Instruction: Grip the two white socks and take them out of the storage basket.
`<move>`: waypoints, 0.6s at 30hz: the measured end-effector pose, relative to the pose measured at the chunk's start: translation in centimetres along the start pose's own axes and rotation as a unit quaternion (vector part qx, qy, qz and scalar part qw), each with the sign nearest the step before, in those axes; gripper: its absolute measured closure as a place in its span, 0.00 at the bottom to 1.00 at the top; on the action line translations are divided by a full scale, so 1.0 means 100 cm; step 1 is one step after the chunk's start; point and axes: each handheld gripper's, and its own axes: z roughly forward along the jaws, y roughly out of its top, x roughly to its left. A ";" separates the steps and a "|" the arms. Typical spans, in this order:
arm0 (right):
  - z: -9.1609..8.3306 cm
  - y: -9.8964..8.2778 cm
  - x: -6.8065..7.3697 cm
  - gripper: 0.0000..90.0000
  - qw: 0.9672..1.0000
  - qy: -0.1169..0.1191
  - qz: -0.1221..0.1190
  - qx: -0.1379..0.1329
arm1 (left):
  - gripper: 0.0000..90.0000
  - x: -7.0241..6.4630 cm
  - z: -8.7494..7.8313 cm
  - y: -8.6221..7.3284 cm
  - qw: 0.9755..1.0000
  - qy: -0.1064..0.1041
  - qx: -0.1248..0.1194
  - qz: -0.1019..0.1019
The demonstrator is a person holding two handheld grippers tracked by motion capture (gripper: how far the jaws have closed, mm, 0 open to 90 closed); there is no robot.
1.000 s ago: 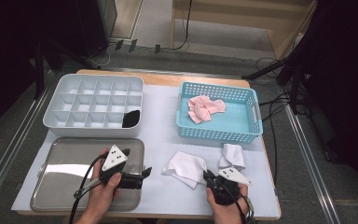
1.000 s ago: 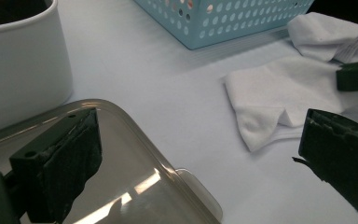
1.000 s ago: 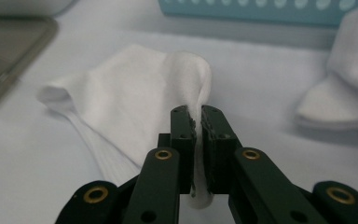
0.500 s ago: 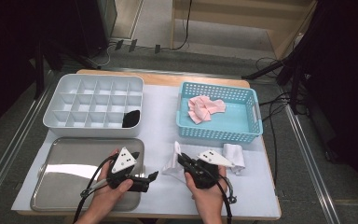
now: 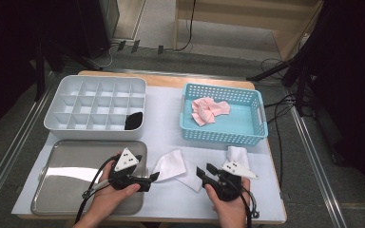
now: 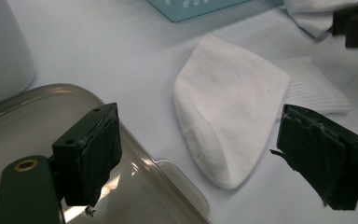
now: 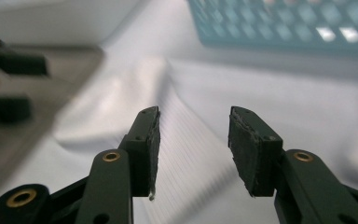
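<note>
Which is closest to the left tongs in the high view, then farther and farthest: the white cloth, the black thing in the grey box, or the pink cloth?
From the left tongs:
1. White cloth, just beside their tips.
2. Black thing, in the grey box's near right corner.
3. Pink cloth, in the blue basket, far right.

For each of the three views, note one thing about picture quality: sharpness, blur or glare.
High view: evenly lit and sharp on the table, dark at the sides. Left gripper view: crisp on the white cloth, with glare on the metal tray. Right gripper view: its jaws are sharp, but the cloth and the blue basket behind are smeared and blurred.
</note>
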 end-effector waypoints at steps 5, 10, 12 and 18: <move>-0.004 -0.024 -0.003 0.57 0.999 -0.032 0.010 0.014 | 0.20 -0.005 0.007 -0.001 1.000 0.011 0.014 0.014; 0.014 -0.025 0.009 0.54 0.999 -0.041 -0.015 0.030 | 0.26 -0.014 0.015 -0.004 0.999 0.007 0.039 0.033; 0.021 -0.029 0.015 0.58 0.996 -0.066 -0.048 0.043 | 0.30 -0.017 0.017 -0.005 0.998 0.001 0.055 0.034; 0.022 -0.028 0.020 0.85 0.992 -0.083 -0.074 0.054 | 0.45 -0.026 0.025 -0.008 0.995 0.036 0.072 0.057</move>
